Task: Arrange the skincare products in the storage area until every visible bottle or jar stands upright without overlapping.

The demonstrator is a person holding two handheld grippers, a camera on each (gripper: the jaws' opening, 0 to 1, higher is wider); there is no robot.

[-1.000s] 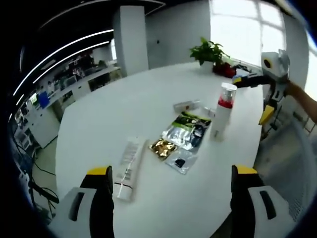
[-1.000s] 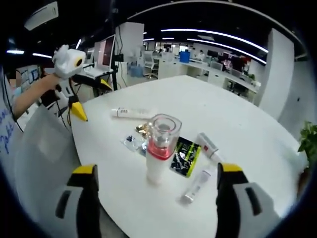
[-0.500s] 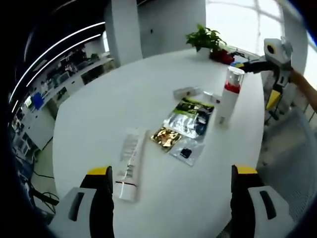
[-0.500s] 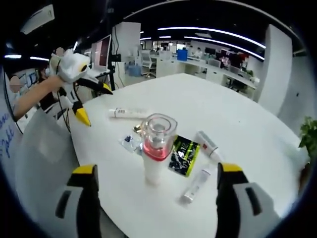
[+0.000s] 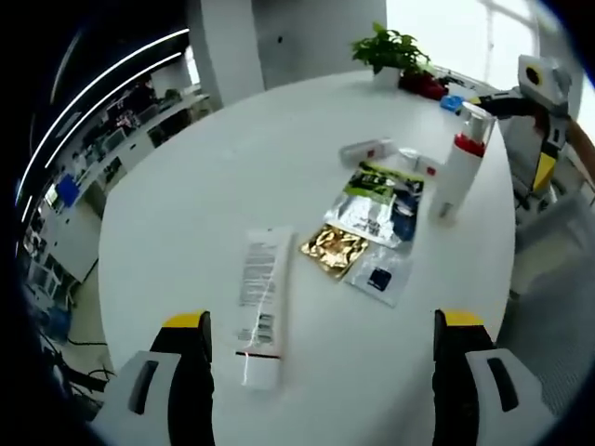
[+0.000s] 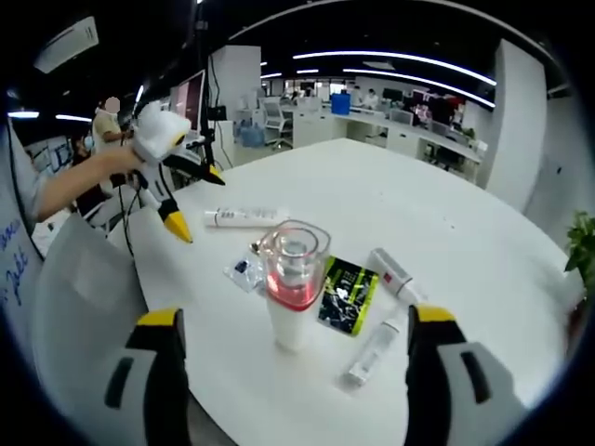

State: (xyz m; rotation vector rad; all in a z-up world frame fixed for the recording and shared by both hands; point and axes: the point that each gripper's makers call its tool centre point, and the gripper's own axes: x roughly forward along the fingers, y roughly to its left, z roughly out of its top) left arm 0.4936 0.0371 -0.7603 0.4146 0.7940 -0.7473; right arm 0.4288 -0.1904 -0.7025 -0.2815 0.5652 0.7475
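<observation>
White round table (image 5: 186,186) in an open office carries the skincare lot. Both grippers hover with jaws spread wide, holding nothing. Just ahead of the left gripper (image 5: 321,372), nearer its left jaw, the white tube (image 5: 262,302) lies flat — long axis running away along the jaws. The red-collared bottle (image 6: 293,283) already stands upright, close ahead between the right gripper's (image 6: 290,372) jaws — so the left is nearer the tube.

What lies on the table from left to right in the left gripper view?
White tube → gold sachet → clear sachet → upright red-collared bottle → the other gripper at the table's far right.
</observation>
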